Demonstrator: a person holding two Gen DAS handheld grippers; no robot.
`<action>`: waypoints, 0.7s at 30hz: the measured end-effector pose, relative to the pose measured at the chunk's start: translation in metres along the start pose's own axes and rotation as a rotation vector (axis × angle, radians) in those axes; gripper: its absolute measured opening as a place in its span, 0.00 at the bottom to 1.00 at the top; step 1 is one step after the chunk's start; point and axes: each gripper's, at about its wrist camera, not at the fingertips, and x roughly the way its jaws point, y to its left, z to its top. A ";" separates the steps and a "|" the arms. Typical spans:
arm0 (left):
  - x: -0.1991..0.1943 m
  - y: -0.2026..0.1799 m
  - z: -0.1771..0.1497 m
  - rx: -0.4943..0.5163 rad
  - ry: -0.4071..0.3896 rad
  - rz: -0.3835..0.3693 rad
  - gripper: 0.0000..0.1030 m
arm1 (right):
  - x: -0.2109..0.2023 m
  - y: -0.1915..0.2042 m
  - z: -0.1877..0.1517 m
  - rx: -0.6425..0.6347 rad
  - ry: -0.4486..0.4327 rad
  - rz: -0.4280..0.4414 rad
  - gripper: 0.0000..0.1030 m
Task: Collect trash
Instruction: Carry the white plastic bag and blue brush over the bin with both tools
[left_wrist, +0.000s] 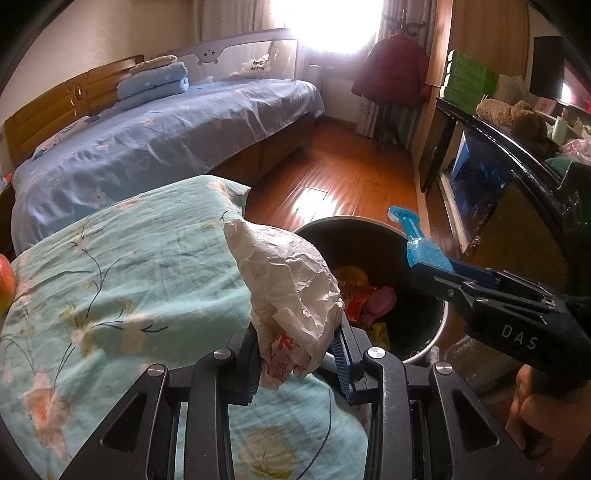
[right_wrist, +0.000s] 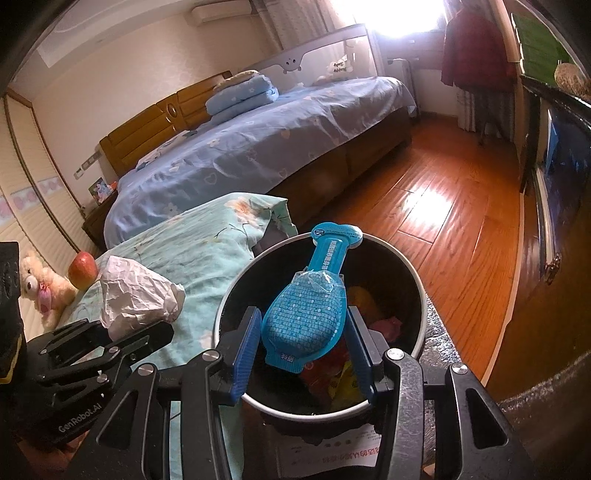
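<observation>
My left gripper (left_wrist: 297, 356) is shut on a crumpled white paper wrapper (left_wrist: 291, 280) with red print, held over the edge of the teal floral cloth (left_wrist: 122, 266), just left of the bin. The same wrapper (right_wrist: 136, 291) and left gripper (right_wrist: 107, 338) show at the left of the right wrist view. My right gripper (right_wrist: 303, 343) is shut on a blue plastic blister pack (right_wrist: 310, 314), which hangs over the open mouth of the round black trash bin (right_wrist: 413, 280). In the left wrist view that pack (left_wrist: 419, 243) sticks up over the bin (left_wrist: 439, 325), gripped by the right gripper (left_wrist: 430, 267).
Colourful wrappers (left_wrist: 360, 291) lie inside the bin. A red apple (right_wrist: 83, 269) and a plush bear (right_wrist: 40, 288) sit on the cloth at left. A blue-sheeted bed (left_wrist: 147, 136) stands behind. A dark cabinet (left_wrist: 509, 166) lines the right wall, with wooden floor (left_wrist: 351, 173) between.
</observation>
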 end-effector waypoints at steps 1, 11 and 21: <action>0.002 -0.001 0.001 0.000 0.001 0.000 0.31 | 0.001 -0.001 0.001 0.002 0.000 0.001 0.45; 0.009 -0.003 0.005 0.003 0.004 -0.002 0.31 | 0.005 -0.007 0.006 0.008 0.003 -0.003 0.45; 0.017 -0.008 0.009 0.009 0.009 -0.003 0.31 | 0.009 -0.012 0.008 0.014 0.011 -0.004 0.45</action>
